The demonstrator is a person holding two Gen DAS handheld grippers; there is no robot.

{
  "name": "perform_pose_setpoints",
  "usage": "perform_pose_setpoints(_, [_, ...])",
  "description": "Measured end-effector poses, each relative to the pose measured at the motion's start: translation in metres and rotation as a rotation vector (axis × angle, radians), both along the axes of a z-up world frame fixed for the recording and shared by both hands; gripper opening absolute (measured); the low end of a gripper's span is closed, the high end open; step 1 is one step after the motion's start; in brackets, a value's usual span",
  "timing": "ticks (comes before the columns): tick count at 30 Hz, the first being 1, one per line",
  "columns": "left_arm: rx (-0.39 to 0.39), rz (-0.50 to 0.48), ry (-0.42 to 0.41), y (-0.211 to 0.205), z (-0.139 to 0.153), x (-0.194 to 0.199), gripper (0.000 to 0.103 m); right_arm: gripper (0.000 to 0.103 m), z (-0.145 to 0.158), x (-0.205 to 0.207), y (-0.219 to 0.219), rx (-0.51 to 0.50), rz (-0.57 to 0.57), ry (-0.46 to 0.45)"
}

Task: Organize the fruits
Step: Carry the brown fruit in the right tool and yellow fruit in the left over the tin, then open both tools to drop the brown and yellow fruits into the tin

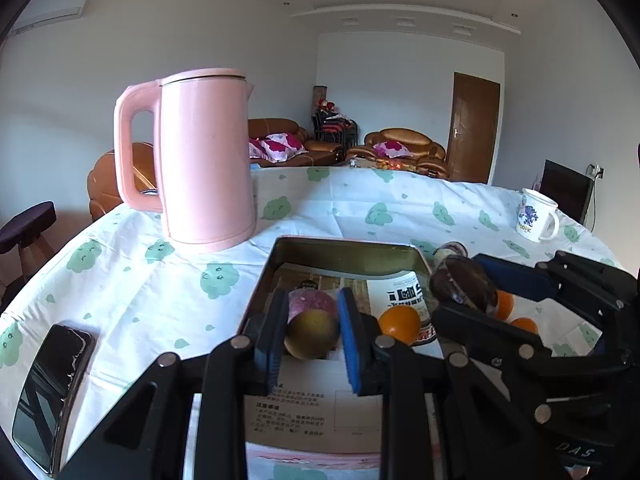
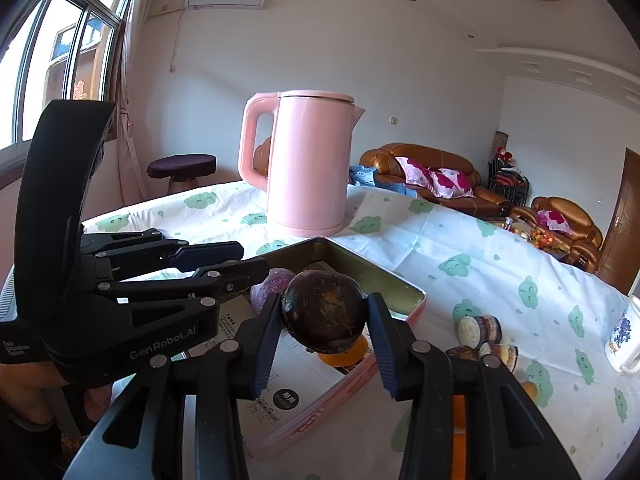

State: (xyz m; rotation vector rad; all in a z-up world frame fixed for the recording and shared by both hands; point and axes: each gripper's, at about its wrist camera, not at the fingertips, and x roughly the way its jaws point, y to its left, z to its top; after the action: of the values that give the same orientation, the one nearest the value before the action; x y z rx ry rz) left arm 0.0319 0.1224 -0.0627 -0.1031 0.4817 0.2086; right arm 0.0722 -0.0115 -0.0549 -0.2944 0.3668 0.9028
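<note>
My left gripper [image 1: 313,304] is shut on a small yellow-green fruit [image 1: 312,334], held over the paper-lined metal tin [image 1: 340,242]. A pink-purple fruit [image 1: 312,302] lies in the tin just beyond it, and an orange [image 1: 400,324] rests to its right. My right gripper [image 2: 325,300] is shut on a dark brown round fruit [image 2: 324,316] above the tin's [image 2: 372,268] right side, over the orange [image 2: 344,354]. The left gripper [image 2: 254,260] reaches in from the left of the right wrist view.
A pink kettle [image 1: 204,156] stands behind the tin. A phone [image 1: 52,392] lies at the table's near left edge. A white mug [image 2: 624,336] sits far right. Small jars [image 2: 480,330] and loose oranges [image 1: 505,304] lie right of the tin.
</note>
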Motion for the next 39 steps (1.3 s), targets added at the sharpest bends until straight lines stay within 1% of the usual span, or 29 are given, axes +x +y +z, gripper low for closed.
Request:
perform_pose_setpoints(11, [-0.009, 0.002, 0.063, 0.007, -0.013, 0.004, 0.026, 0.045, -0.014, 0.007, 0.014, -0.051, 0.034, 0.075])
perform_pose_setpoints(16, [-0.007, 0.000, 0.081, 0.007, -0.015, 0.006, 0.027, 0.045, -0.017, 0.007, 0.021, -0.087, 0.045, 0.087])
perform_pose_setpoints(22, [-0.015, 0.017, 0.088, 0.012, -0.016, 0.007, 0.027, 0.045, -0.023, 0.013, 0.029, -0.128, 0.061, 0.127])
perform_pose_setpoints(23, [-0.016, 0.020, 0.085, 0.012, -0.016, 0.006, 0.029, 0.046, -0.025, 0.013, 0.031, -0.140, 0.065, 0.132])
perform_pose_setpoints(25, [-0.011, 0.019, 0.083, 0.011, -0.016, 0.006, 0.030, 0.051, -0.026, 0.010, 0.033, -0.153, 0.066, 0.120])
perform_pose_setpoints(26, [-0.005, 0.019, 0.084, 0.010, -0.016, 0.006, 0.033, 0.059, -0.026, 0.008, 0.034, -0.159, 0.069, 0.111])
perform_pose_setpoints(27, [0.002, 0.020, 0.083, 0.009, -0.015, 0.006, 0.039, 0.064, -0.026, 0.007, 0.034, -0.163, 0.072, 0.104])
perform_pose_setpoints(28, [0.008, 0.030, 0.075, 0.008, -0.014, 0.005, 0.044, 0.064, -0.026, 0.005, 0.035, -0.168, 0.069, 0.096])
perform_pose_setpoints(30, [0.006, 0.038, 0.063, 0.009, -0.013, 0.002, 0.060, 0.064, -0.025, 0.005, 0.033, -0.165, 0.064, 0.091])
perform_pose_setpoints(31, [0.004, 0.040, 0.056, 0.009, -0.012, 0.001, 0.064, 0.064, -0.024, 0.005, 0.031, -0.159, 0.061, 0.092])
perform_pose_setpoints(32, [0.005, 0.046, 0.047, 0.009, -0.010, 0.000, 0.069, 0.064, -0.024, 0.006, 0.026, -0.155, 0.053, 0.090])
perform_pose_setpoints(33, [0.003, 0.047, 0.038, 0.008, -0.008, -0.002, 0.073, 0.064, -0.023, 0.007, 0.022, -0.152, 0.040, 0.085])
perform_pose_setpoints(38, [-0.013, 0.027, -0.002, 0.001, 0.001, -0.006, 0.080, 0.064, -0.010, 0.022, -0.021, -0.090, -0.059, 0.114])
perform_pose_setpoints(39, [-0.013, 0.018, -0.007, -0.003, 0.003, -0.006, 0.082, 0.064, -0.009, 0.025, -0.031, -0.090, -0.086, 0.115])
